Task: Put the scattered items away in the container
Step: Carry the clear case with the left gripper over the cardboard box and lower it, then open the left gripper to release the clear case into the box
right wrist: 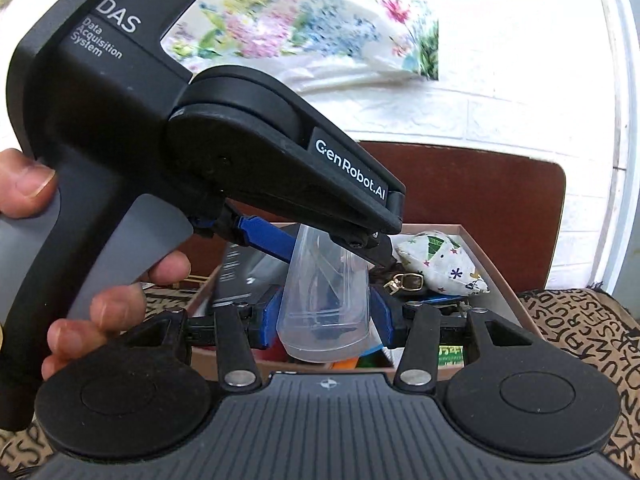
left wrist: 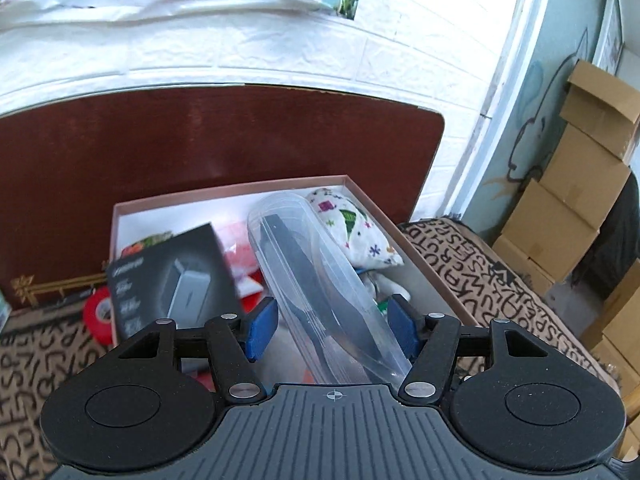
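Note:
A clear plastic case (left wrist: 320, 248) with black cutlery inside hangs over an open pink box (left wrist: 240, 190). In the left wrist view my left gripper (left wrist: 332, 328) has its blue pads against both sides of the case. The right wrist view shows my right gripper (right wrist: 324, 320) shut on the near, wide end of the same case (right wrist: 324, 304), and my left gripper (right wrist: 332, 240) crossing its far end from the upper left. The box holds a black product carton (left wrist: 172, 280), a patterned fabric pouch (left wrist: 352, 232), a gold clasp (right wrist: 404, 282) and red packets.
A red tape roll (left wrist: 98, 314) lies outside the box on the letter-patterned cloth (left wrist: 500, 280). A dark brown board (left wrist: 200, 140) stands behind the box against a white brick wall. Cardboard cartons (left wrist: 580, 200) are stacked at the right. A person's hand (right wrist: 100, 308) grips the left handle.

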`<control>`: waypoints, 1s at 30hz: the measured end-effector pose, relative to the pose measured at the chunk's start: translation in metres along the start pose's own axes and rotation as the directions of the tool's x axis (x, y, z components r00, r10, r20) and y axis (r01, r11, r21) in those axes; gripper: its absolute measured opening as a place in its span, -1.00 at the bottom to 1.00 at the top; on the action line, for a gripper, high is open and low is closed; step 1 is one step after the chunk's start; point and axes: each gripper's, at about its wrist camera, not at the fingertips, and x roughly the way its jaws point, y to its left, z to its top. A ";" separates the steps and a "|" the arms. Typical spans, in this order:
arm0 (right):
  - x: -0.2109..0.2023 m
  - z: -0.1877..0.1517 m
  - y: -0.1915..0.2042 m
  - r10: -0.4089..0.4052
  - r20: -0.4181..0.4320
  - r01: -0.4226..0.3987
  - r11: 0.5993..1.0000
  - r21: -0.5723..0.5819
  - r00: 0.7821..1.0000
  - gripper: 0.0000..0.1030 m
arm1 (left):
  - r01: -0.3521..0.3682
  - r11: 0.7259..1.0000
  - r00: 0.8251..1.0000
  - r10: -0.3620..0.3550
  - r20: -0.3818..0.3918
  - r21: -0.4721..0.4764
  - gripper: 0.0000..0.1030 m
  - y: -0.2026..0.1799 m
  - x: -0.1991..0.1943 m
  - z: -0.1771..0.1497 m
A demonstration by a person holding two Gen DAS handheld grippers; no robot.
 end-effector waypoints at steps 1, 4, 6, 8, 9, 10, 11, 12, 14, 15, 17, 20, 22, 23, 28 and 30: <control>0.002 0.000 -0.001 -0.003 -0.003 0.003 1.000 0.004 1.000 0.01 | 0.000 1.000 1.000 0.000 -0.002 0.007 0.28 0.001 0.006 0.003; 0.031 0.002 -0.011 -0.004 -0.016 0.005 1.000 0.015 1.000 0.01 | -0.002 1.000 1.000 0.003 -0.013 0.021 0.28 0.006 0.022 0.012; 0.050 0.002 -0.017 -0.003 -0.025 0.003 1.000 0.018 1.000 0.01 | -0.007 1.000 1.000 0.007 -0.018 0.026 0.28 0.011 0.033 0.015; 0.062 0.001 -0.019 0.000 -0.034 0.001 1.000 0.017 0.999 0.01 | -0.010 1.000 1.000 0.010 -0.023 0.026 0.28 0.017 0.042 0.018; 0.069 0.001 -0.021 0.002 -0.039 -0.001 1.000 0.017 0.999 0.01 | -0.012 1.000 1.000 0.012 -0.026 0.025 0.28 0.019 0.047 0.019; 0.075 0.000 -0.022 0.003 -0.045 -0.003 1.000 0.018 0.999 0.01 | -0.014 1.000 0.999 0.015 -0.030 0.026 0.29 0.022 0.052 0.020; 0.080 -0.001 -0.023 0.006 -0.051 -0.005 1.000 0.019 0.999 0.01 | -0.018 0.999 0.999 0.019 -0.035 0.028 0.29 0.025 0.057 0.021; 0.085 -0.002 -0.024 0.009 -0.059 -0.008 1.000 0.022 0.998 0.01 | -0.021 0.999 0.999 0.022 -0.043 0.027 0.32 0.027 0.061 0.021; 0.095 -0.004 -0.025 0.011 -0.072 -0.009 1.000 0.028 0.997 0.01 | -0.017 0.999 0.999 0.018 -0.049 0.031 0.40 0.032 0.068 0.022; 0.098 -0.006 -0.025 0.008 -0.074 -0.006 1.000 0.027 0.997 0.01 | -0.016 0.999 0.999 0.018 -0.048 0.039 0.40 0.032 0.069 0.023; 0.101 -0.007 -0.025 0.000 -0.070 0.001 1.000 0.019 0.998 0.15 | -0.018 0.998 0.999 0.020 -0.039 0.065 0.46 0.030 0.069 0.024; 0.098 -0.010 -0.021 -0.032 -0.041 0.031 0.999 -0.020 0.999 0.52 | 0.002 0.995 1.000 0.000 -0.023 0.097 0.78 0.027 0.064 0.024; 0.096 -0.011 -0.018 -0.044 -0.032 0.043 0.998 -0.049 0.999 0.54 | 0.008 0.995 1.000 -0.007 -0.008 0.100 0.89 0.023 0.060 0.022; 0.094 -0.011 -0.018 -0.046 -0.031 0.045 0.998 -0.051 0.998 0.55 | 0.003 0.994 1.000 -0.003 0.001 0.106 0.95 0.020 0.058 0.021; 0.086 -0.013 -0.019 -0.049 -0.028 0.048 0.998 -0.037 0.998 0.62 | -0.029 0.987 0.999 0.026 0.019 0.159 1.00 0.008 0.053 0.017; 0.083 -0.013 -0.019 -0.052 -0.025 0.051 0.998 -0.036 0.998 0.63 | -0.032 0.986 0.999 0.030 0.017 0.166 1.00 0.006 0.051 0.016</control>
